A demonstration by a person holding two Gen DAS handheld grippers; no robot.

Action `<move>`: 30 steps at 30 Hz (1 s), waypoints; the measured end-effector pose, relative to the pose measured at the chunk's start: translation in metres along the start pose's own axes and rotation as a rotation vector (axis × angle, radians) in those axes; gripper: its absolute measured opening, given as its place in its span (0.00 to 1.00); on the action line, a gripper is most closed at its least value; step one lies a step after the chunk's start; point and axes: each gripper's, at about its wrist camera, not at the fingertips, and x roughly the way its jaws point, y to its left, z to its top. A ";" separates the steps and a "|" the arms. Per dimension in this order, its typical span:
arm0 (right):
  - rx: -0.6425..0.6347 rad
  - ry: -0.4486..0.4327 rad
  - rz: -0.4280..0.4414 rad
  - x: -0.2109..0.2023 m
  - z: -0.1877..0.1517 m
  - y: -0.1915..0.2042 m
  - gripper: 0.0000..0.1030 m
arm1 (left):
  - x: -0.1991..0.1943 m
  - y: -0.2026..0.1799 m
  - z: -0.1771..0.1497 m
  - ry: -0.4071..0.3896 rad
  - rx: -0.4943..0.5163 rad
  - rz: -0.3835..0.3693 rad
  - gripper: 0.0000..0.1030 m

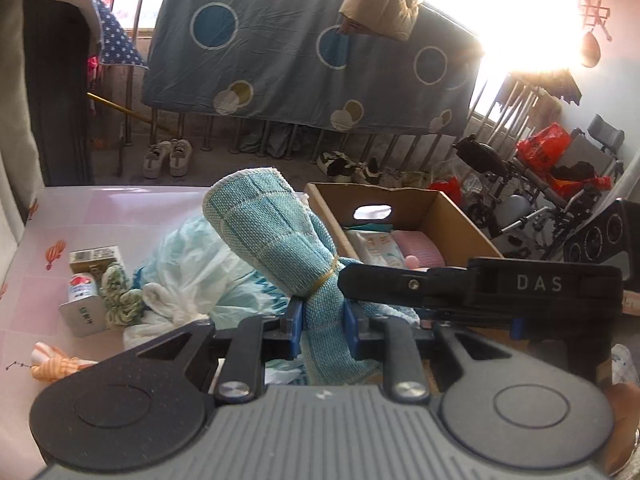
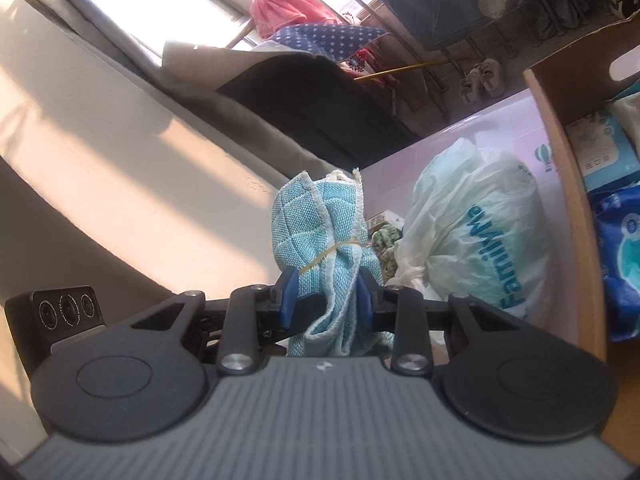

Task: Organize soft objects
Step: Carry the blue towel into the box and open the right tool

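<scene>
Between both claws' pads (image 1: pixel 294 330), teal towel (image 1: pixel 272 236)

1. A white plastic bag (image 1: pixel 192 264) is bulging at about 9 o'clock of the left gripper (image 1: pixel 322 320), filling the tabletop just beside the cardboard box (image 1: pixel 456 216).
2. The box's near wall is standing at 1 o'clock, with packets lying inside; its open top is offering room.
3. The right gripper (image 1: pixel 400 284) is crossing in from 3 o'clock, blocking that side.
4. Small cartons (image 1: pixel 90 276) and a green cloth (image 1: pixel 120 296) are crowding 9 o'clock; pink table (image 1: pixel 120 208) at 11 o'clock is lying bare.
</scene>
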 end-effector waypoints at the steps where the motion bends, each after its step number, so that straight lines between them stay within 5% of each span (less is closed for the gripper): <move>1: 0.011 -0.030 -0.023 -0.020 0.007 -0.011 0.29 | 0.014 -0.015 0.004 0.013 0.015 -0.031 0.22; 11: 0.103 -0.199 -0.261 -0.162 0.045 -0.124 0.29 | 0.147 -0.138 0.023 0.167 0.106 -0.227 0.22; 16: 0.089 -0.214 -0.380 -0.184 0.056 -0.171 0.30 | 0.203 -0.173 0.019 0.223 0.152 -0.233 0.25; 20: 0.063 -0.212 -0.484 -0.190 0.059 -0.199 0.30 | 0.242 -0.182 0.009 0.294 0.210 -0.179 0.38; 30: 0.072 -0.214 -0.523 -0.190 0.051 -0.203 0.31 | 0.219 -0.151 0.014 0.278 0.161 -0.123 0.51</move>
